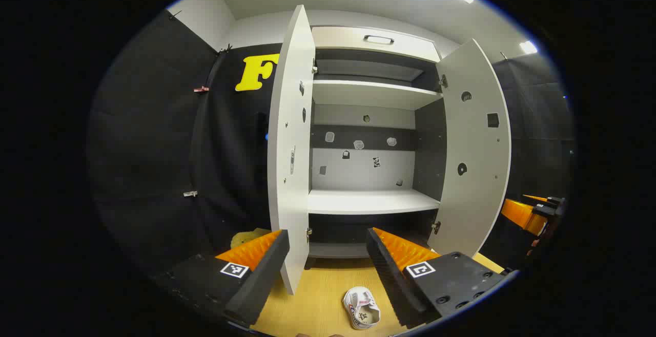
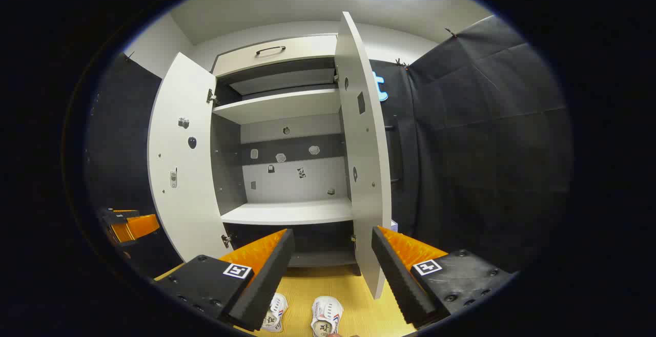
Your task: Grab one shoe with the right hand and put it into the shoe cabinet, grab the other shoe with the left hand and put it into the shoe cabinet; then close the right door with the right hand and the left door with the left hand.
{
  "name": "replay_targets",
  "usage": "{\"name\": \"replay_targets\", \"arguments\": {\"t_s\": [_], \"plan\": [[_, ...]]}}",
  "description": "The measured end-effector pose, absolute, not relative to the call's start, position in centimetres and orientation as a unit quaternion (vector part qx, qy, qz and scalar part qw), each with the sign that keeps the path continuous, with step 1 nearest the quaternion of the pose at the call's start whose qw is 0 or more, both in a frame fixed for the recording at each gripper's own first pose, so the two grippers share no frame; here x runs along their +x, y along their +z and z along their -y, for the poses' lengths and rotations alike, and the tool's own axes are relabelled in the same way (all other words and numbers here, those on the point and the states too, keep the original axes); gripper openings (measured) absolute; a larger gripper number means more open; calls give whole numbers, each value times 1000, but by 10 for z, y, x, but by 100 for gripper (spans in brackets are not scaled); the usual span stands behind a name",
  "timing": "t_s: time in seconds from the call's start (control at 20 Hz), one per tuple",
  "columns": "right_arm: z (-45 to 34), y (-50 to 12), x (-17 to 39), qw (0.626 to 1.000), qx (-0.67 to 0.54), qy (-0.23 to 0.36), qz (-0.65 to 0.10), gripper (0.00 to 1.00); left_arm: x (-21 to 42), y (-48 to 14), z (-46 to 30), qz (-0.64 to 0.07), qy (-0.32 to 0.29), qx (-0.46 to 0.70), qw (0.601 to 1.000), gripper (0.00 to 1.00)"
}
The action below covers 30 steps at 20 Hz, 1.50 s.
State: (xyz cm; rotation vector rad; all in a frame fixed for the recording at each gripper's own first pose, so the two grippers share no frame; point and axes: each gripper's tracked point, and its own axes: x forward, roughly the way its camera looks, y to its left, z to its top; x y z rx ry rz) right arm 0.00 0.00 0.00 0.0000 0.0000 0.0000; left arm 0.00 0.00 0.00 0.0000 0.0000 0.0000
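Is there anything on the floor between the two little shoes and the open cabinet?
No. In the right gripper view, bare wooden floor runs from the two white shoes to the shoe cabinet, whose doors stand open.

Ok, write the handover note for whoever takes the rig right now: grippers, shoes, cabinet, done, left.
Left gripper: open, empty, aimed at the cabinet.
Right gripper: open, empty, also facing the cabinet.
Shoes: both on the wooden floor before the cabinet; in the right gripper view, one shoe lies between the fingers, the other shoe beside it to the left.
Shoe cabinet: left door and right door both open, no shoes on its shelves.
Done: nothing yet.
Left: right gripper puts a shoe in, left gripper the other, then close right door, then left door.
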Motion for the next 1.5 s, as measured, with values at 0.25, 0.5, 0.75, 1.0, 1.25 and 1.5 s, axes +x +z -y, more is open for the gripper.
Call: {"name": "replay_targets", "arguments": {"t_s": [0.25,0.5,0.75,1.0,1.25,1.5], "plan": [[-4,-14,-3,1000,3,0,-20,98,1,-8,-1,-9,-5,-1,1000,95],[-12,-25,-4,999,3,-2,-37,98,3,-19,-4,-15,-13,6,1000,95],[-27,-42,-4,998,-5,-3,-61,98,5,-29,-13,-20,-21,3,1000,95],[-49,-69,-7,995,-13,-4,-96,99,8,-43,-26,-27,-33,-2,999,95],[-64,-105,-14,990,-19,-12,-142,98,7,-56,-40,-33,-55,-1,998,95],[-80,-153,-24,978,-34,3,-205,99,2,-82,-50,-58,-61,-13,996,95]]}}
